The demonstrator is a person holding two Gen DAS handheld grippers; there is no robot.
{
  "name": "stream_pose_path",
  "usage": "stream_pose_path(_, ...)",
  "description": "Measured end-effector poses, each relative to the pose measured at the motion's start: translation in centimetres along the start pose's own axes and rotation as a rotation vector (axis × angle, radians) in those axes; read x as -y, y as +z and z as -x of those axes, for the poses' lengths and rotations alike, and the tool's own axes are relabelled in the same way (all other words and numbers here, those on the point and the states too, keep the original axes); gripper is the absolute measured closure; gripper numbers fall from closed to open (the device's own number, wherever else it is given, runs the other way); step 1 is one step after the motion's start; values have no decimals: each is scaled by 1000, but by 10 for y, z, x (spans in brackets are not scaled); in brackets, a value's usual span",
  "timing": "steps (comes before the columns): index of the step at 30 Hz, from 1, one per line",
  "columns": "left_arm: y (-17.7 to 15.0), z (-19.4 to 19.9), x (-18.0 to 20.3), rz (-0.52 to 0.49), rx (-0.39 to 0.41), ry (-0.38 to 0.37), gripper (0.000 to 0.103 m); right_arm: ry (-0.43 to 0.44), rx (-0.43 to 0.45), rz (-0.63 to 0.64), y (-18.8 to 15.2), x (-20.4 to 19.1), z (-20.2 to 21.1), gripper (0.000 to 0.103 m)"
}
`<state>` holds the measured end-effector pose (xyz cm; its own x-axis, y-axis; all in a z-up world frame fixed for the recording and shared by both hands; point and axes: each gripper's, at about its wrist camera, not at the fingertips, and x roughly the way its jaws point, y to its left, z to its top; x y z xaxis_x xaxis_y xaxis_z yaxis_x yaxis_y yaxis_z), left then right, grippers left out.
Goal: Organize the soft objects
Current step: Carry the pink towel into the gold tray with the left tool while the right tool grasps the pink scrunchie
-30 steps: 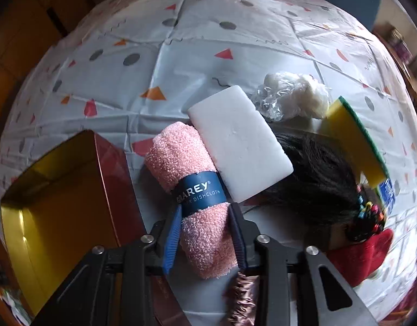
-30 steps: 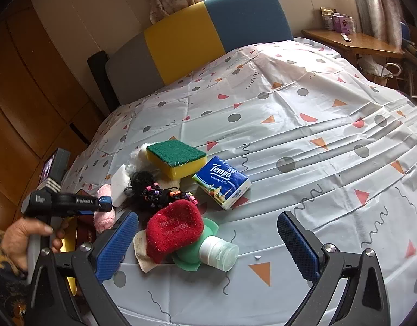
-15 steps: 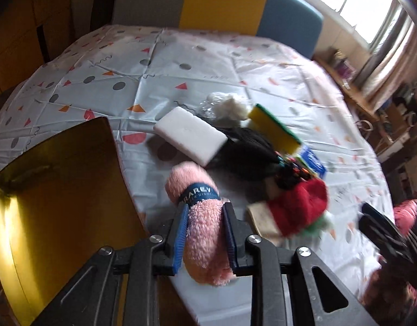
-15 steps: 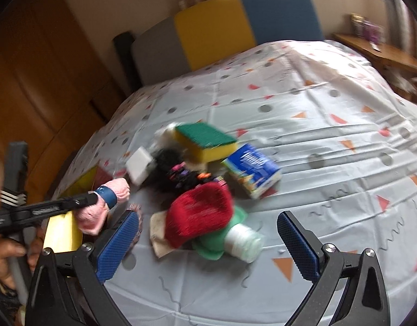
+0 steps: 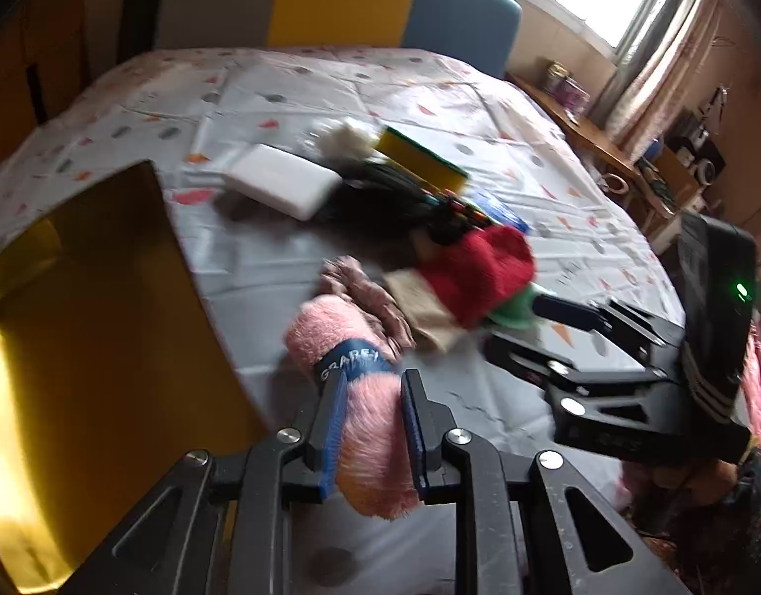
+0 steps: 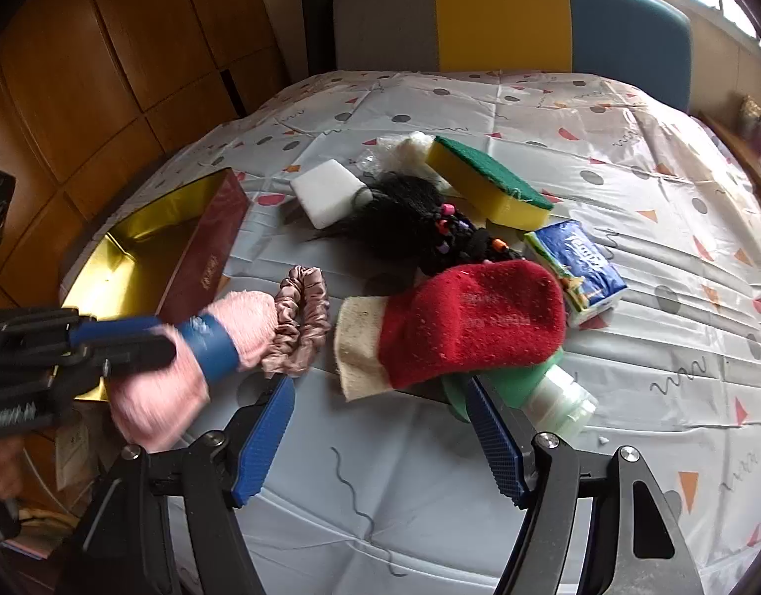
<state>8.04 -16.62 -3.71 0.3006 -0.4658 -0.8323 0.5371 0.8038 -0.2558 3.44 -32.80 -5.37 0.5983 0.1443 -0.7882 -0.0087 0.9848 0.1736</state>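
At lower centre of the left wrist view, the left claw (image 5: 370,426) is clamped on a rolled pink dishcloth (image 5: 355,386).

The roll's long axis runs along the claw's fingers, its far end pointing up and slightly left in that frame, with the blue paper band (image 5: 353,359) just beyond the fingertips; it hangs in the air between the open gold-lined box (image 5: 97,307) on the left and a pink scrunchie (image 5: 365,292) on the patterned worktop (image 5: 281,94). In the right wrist view the same roll lies at lower left, tilted, its banded end toward the scrunchie. The right claw (image 6: 380,441) stands apart, gripping nothing, low over the worktop just in front of the red sock (image 6: 475,317) and green bottle (image 6: 544,386).
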Motion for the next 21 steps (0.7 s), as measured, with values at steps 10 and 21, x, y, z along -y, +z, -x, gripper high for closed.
stream_pose_path(10, -25, -14, 25, -16, 4, 165, 52, -80, 35, -41, 5, 17, 11, 30)
stream_pose_path(21, -36, -41, 43, -129, 2, 253, 73, -69, 66, -38, 8, 14, 18, 30)
